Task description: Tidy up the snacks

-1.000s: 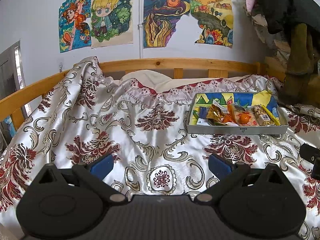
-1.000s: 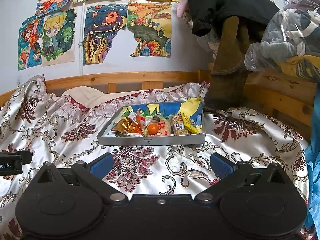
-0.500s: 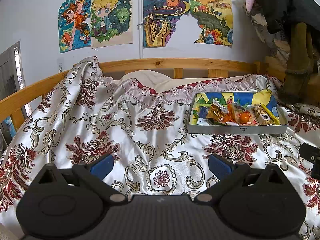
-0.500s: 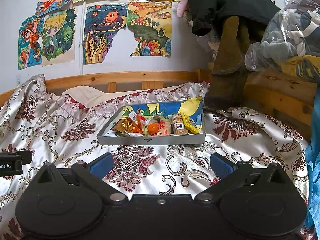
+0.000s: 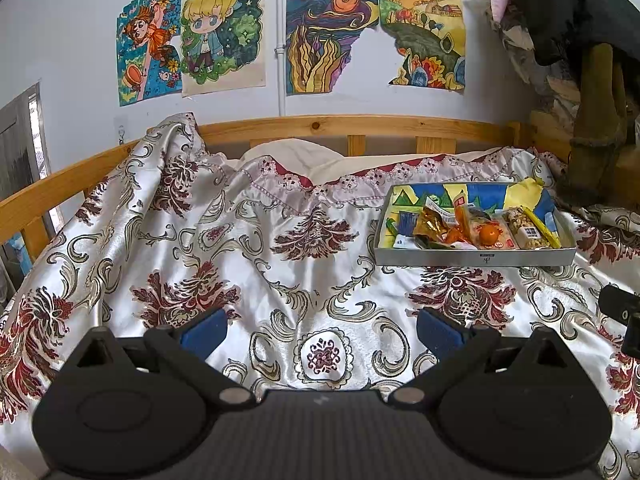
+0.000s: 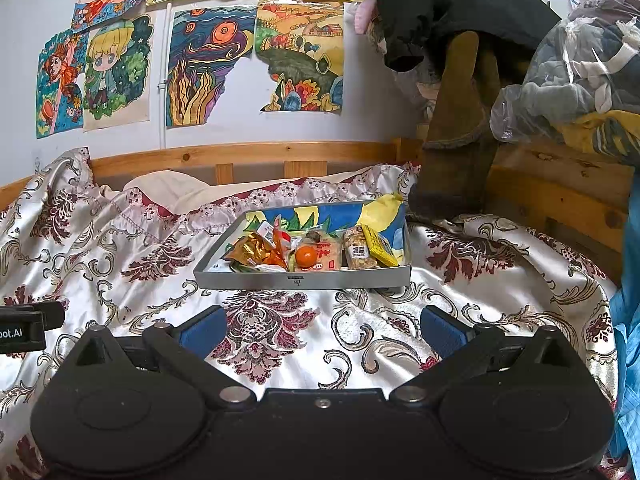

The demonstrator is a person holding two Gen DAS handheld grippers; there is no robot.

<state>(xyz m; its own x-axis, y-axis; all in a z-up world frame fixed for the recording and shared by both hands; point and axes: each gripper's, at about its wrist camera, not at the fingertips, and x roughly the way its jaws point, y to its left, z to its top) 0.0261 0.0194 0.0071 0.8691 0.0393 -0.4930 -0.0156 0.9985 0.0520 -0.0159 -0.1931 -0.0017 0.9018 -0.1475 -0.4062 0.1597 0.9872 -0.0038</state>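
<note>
A shallow grey tray (image 6: 304, 281) with a colourful lining sits on the patterned bedspread and holds several snacks: a gold crinkly packet (image 6: 252, 254), a small orange (image 6: 306, 257), a nut bar (image 6: 359, 254) and a yellow packet (image 6: 380, 247). The tray also shows in the left wrist view (image 5: 476, 258), far right. My right gripper (image 6: 322, 330) is open and empty, just short of the tray's front wall. My left gripper (image 5: 322, 330) is open and empty over bare bedspread, left of the tray.
A wooden bed rail (image 5: 340, 124) runs along the back, with a pillow (image 5: 296, 156) below it. Hanging clothes and a brown boot (image 6: 460, 128) crowd the right side, with a bagged bundle (image 6: 580, 68) above. Drawings cover the wall.
</note>
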